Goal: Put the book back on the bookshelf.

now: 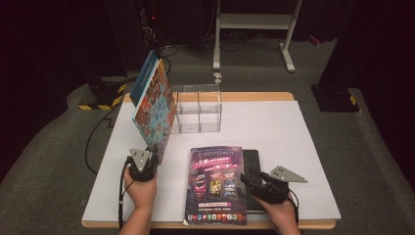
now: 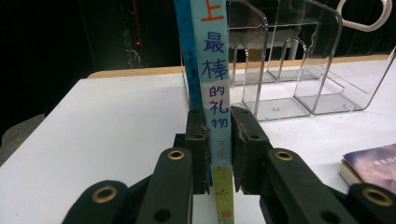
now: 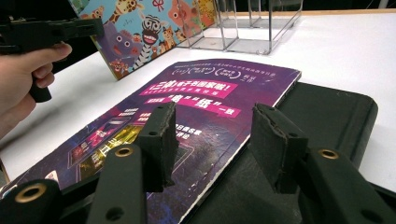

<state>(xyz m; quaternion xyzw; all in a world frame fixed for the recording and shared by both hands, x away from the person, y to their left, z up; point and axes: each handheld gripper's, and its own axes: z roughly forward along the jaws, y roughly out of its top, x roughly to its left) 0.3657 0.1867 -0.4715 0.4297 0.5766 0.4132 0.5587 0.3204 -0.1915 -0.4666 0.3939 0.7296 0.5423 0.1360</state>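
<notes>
The left gripper [image 2: 219, 149] is clamped on the spine of the picture book [image 1: 155, 105], held upright above the surface [image 1: 293, 127] beside the clear organizer [image 1: 198, 110], probably next slotting it in, while the right gripper [image 3: 212, 140] hovers open over the purple magazine [image 3: 187, 116].

Picture book [image 1: 155, 105], glossy printed card cover; magazine [image 1: 217, 183], glossy paper; organiser [image 1: 198, 108], clear smooth plastic; tabletop [image 1: 293, 132], matt white with wood edge.
</notes>
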